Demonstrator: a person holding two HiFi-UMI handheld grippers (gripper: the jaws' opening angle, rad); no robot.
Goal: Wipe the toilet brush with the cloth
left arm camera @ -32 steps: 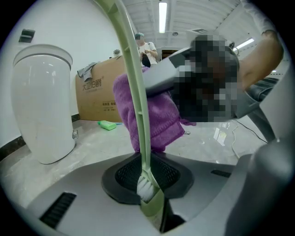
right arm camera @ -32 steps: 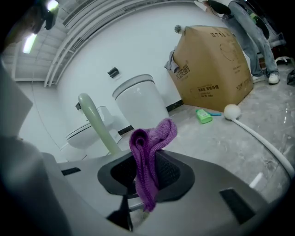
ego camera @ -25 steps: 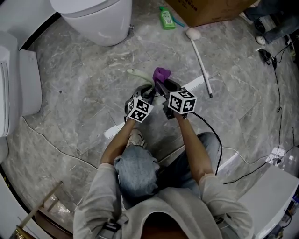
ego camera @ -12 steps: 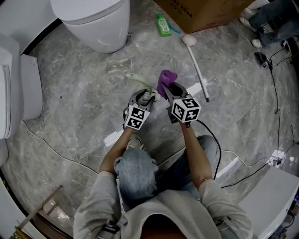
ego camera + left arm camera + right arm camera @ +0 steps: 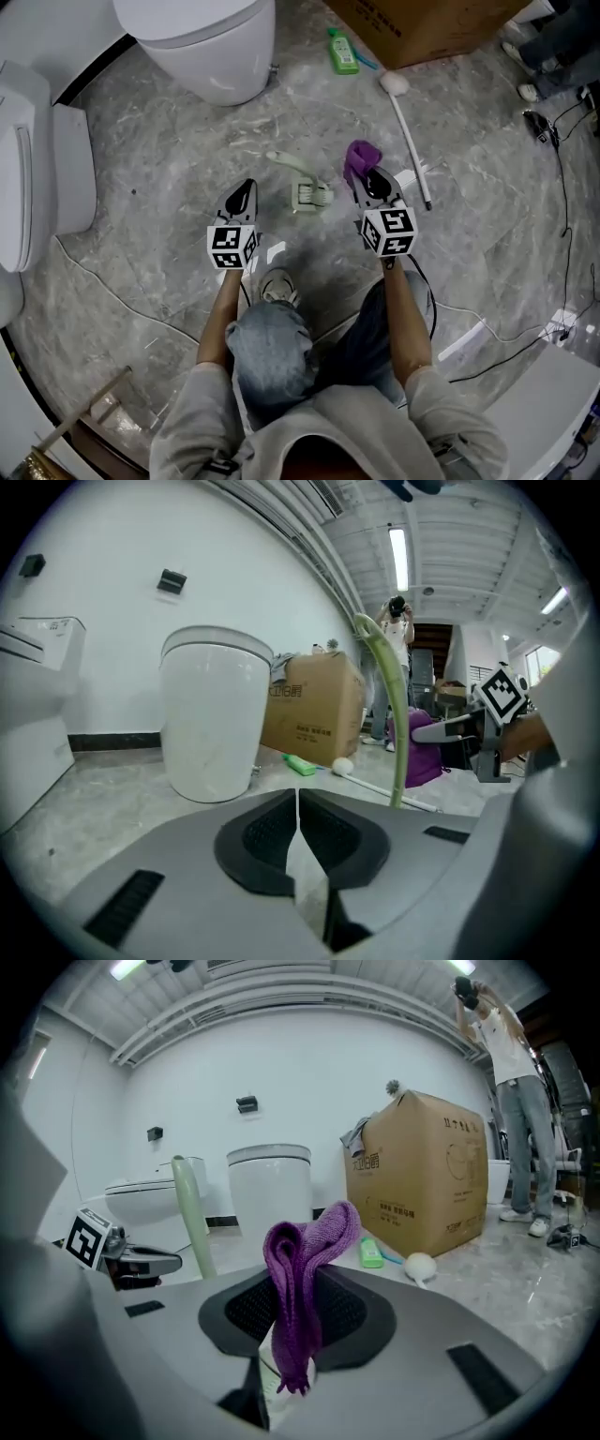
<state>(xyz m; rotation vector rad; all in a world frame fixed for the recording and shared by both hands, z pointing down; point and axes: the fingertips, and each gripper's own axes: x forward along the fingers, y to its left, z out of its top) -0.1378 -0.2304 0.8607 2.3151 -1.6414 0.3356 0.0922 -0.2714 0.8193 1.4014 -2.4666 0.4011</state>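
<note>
The pale green toilet brush (image 5: 298, 178) stands upright on the floor (image 5: 169, 187) between the two hand-held grippers and is touched by neither. Whether its ribbed lower end sits in a holder cannot be told. The cardboard box (image 5: 422, 23) is cut off at the top edge, and its contents are unseen. The right hand-held gripper (image 5: 372, 185) is clenched on the purple cloth (image 5: 361, 155), which drapes over its jaws. The left hand-held gripper (image 5: 246, 190) has just been closing, and its jaws meet on nothing.

Head view overhead, two low views sharing toilet (image 5: 211, 56)
</note>
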